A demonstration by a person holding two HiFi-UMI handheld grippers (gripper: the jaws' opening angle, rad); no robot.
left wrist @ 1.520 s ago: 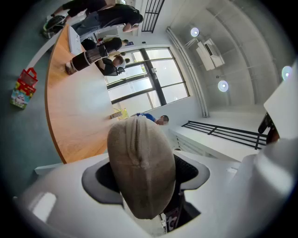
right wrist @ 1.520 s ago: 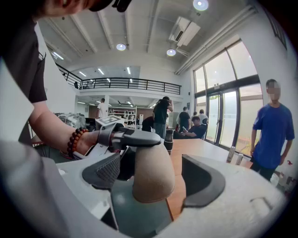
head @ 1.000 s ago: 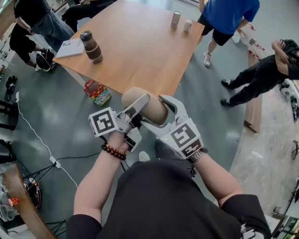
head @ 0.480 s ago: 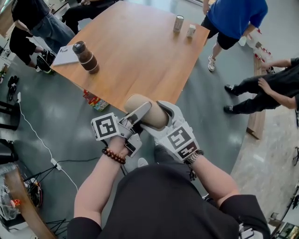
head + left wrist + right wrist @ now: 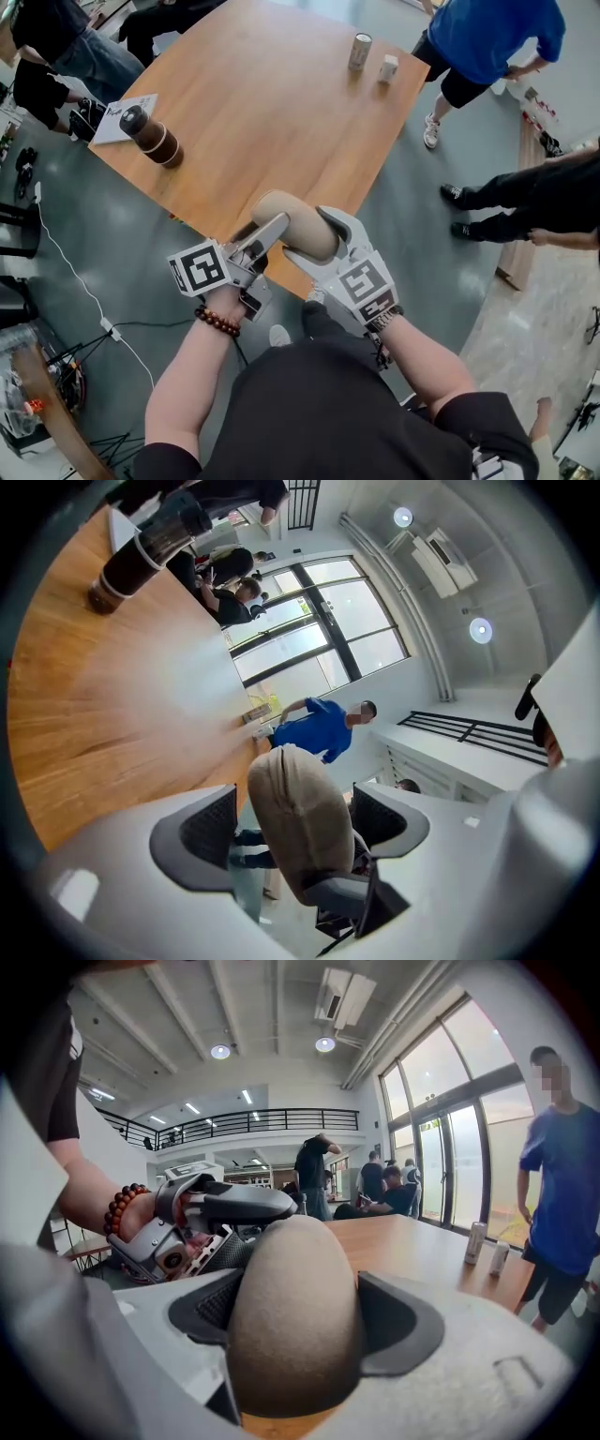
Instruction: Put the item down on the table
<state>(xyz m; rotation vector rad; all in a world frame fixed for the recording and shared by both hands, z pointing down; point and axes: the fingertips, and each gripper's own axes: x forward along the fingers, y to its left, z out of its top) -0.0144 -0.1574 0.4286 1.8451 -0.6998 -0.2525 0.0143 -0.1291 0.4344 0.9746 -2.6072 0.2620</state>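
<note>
A tan, rounded padded roll (image 5: 295,220) hangs over the near edge of the wooden table (image 5: 281,103), with both grippers around it. My right gripper (image 5: 319,242) is closing, and its dark pads (image 5: 398,1321) press on both sides of the roll (image 5: 292,1316). From the left, my left gripper (image 5: 270,232) reaches round the roll's other end and its jaws are opening. In the left gripper view the roll (image 5: 300,827) stands between the pads (image 5: 208,829), with a gap on the left side.
A brown flask (image 5: 150,136) and a sheet of paper (image 5: 122,117) sit at the table's left corner. A can (image 5: 358,52) and a small white container (image 5: 387,67) stand at the far edge. A person in blue (image 5: 487,37) and seated people (image 5: 544,197) surround the table.
Both grippers have carried the roll forward, from over the floor to above the table's near edge. The left jaw stands a little farther off the roll.
</note>
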